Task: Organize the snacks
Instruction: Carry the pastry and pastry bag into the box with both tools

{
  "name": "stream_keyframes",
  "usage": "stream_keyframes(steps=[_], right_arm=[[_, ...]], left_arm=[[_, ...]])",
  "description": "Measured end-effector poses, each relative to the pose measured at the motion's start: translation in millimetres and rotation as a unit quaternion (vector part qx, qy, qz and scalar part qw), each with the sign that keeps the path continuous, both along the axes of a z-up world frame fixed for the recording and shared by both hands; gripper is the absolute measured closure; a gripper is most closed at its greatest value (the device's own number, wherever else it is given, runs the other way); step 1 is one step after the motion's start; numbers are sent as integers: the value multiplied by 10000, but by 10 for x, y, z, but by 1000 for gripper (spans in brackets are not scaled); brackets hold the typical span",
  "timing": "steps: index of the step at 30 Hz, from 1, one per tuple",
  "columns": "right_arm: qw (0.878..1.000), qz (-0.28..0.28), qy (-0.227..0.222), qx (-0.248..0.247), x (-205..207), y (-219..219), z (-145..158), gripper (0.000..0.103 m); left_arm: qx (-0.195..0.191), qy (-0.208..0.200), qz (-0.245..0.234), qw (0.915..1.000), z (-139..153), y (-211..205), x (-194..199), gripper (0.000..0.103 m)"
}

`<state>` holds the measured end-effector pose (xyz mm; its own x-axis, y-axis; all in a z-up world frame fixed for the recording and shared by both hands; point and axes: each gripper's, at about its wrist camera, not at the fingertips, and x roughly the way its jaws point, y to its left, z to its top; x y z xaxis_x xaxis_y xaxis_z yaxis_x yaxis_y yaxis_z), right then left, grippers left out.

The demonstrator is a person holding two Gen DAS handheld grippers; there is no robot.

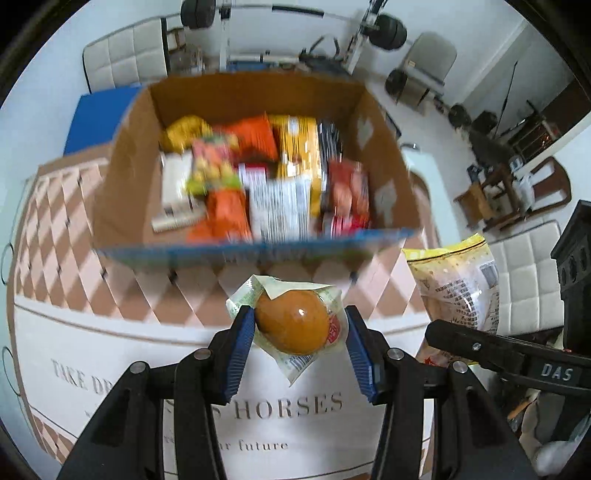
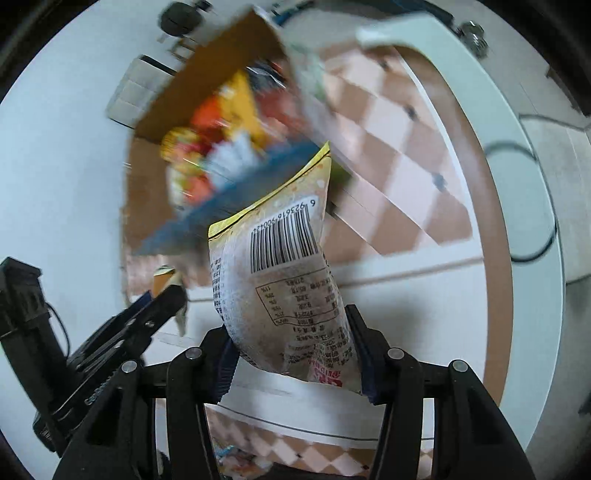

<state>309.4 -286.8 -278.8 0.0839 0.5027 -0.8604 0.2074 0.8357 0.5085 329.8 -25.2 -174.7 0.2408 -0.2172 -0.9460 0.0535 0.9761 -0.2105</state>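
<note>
My left gripper (image 1: 300, 325) is shut on a brown egg sealed in a clear wrapper (image 1: 291, 321), held above the tablecloth just in front of the cardboard box (image 1: 125, 177). The box holds several snack packs (image 1: 258, 177) in orange, yellow, red and white. My right gripper (image 2: 295, 350) is shut on a pale yellow-edged snack bag (image 2: 280, 273) with a barcode, its top pointing at the blurred box (image 2: 218, 62). In the left wrist view that snack bag (image 1: 454, 284) and a right gripper finger (image 1: 480, 347) show at the right. In the right wrist view the left gripper (image 2: 155, 306) shows at the lower left.
The box stands on a round table with a checked and lettered cloth (image 1: 74, 206). White padded chairs (image 1: 125, 55), a barbell rack (image 1: 229, 22) and wooden furniture (image 1: 509, 192) stand around the room. A black device (image 1: 576, 251) is at the right edge.
</note>
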Motion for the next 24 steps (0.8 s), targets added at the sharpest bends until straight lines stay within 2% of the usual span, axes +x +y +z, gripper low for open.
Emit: stream_keyframes(steps=[2,6,9,16,24], right_arm=[[9996,13,-261,79,141,102,266,47],[9981,53,-604,123,427,135,619,47],[9972,44,-733,122,690,249,707,47],[9977,-86,-631,230,1132,404,563,47],[9995,25,-286,105,1417,570,124,47]], left_arm=[[-7,-133,56,9999,150,42,131,57],[75,-296,141,9994,189,28,369,57],[213,-376,215,9988,159,99,577,57],[415,-284,347,9981,-33,326,921,57],[400,163,545,9976,-408,574,1129,57]])
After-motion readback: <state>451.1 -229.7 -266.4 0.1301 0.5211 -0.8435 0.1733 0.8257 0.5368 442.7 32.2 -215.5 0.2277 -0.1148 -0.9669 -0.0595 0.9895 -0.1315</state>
